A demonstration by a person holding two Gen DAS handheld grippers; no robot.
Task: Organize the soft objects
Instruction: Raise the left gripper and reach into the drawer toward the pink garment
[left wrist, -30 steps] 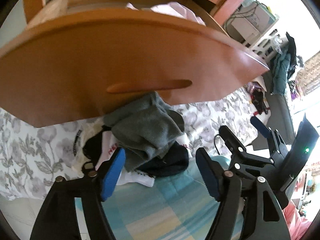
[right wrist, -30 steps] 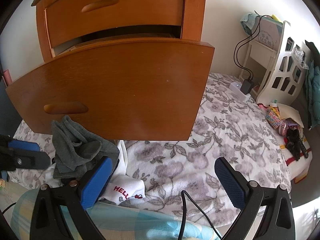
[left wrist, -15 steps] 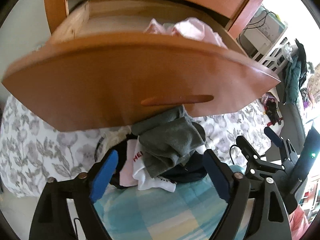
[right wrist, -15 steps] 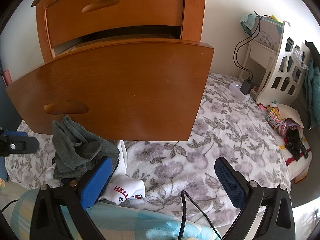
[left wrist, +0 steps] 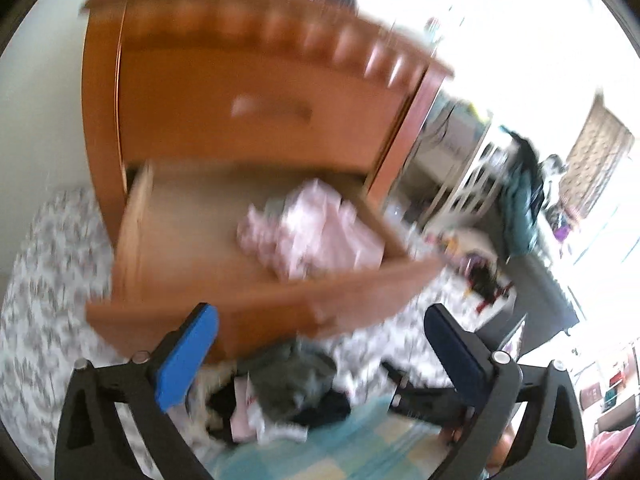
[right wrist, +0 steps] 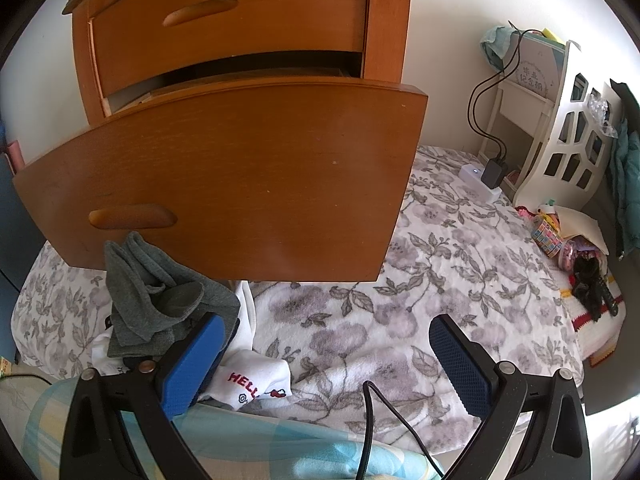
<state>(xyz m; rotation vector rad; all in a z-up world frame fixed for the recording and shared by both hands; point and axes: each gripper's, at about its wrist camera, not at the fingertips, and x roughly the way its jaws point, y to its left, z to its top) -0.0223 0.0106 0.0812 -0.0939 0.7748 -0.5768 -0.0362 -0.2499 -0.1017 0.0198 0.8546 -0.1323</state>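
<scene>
A heap of clothes lies on the floral bedspread (right wrist: 440, 280) under the pulled-out wooden drawer (right wrist: 240, 180). On top of the heap is a grey garment (right wrist: 152, 292) (left wrist: 292, 380), and a white sock with red letters (right wrist: 256, 380) sits at its edge. Pink cloth (left wrist: 316, 232) lies in the right part of the drawer (left wrist: 180, 240). My left gripper (left wrist: 320, 312) hangs above the heap at the drawer front; its jaws are opening and nothing is between them. My right gripper (right wrist: 326, 324) stands open and empty just right of the heap.
The dresser's upper drawer (right wrist: 224, 20) is closed. A white shelf unit (right wrist: 560, 140), a charger on a power strip (right wrist: 484, 176) and small toys (right wrist: 560, 240) are at the right. A black cable (right wrist: 384, 408) crosses a light blue checked blanket (right wrist: 240, 440) in front.
My left gripper has risen and tipped, so its view now looks into the drawer instead of at its front. Its jaws have spread wider. The right gripper has not moved.
</scene>
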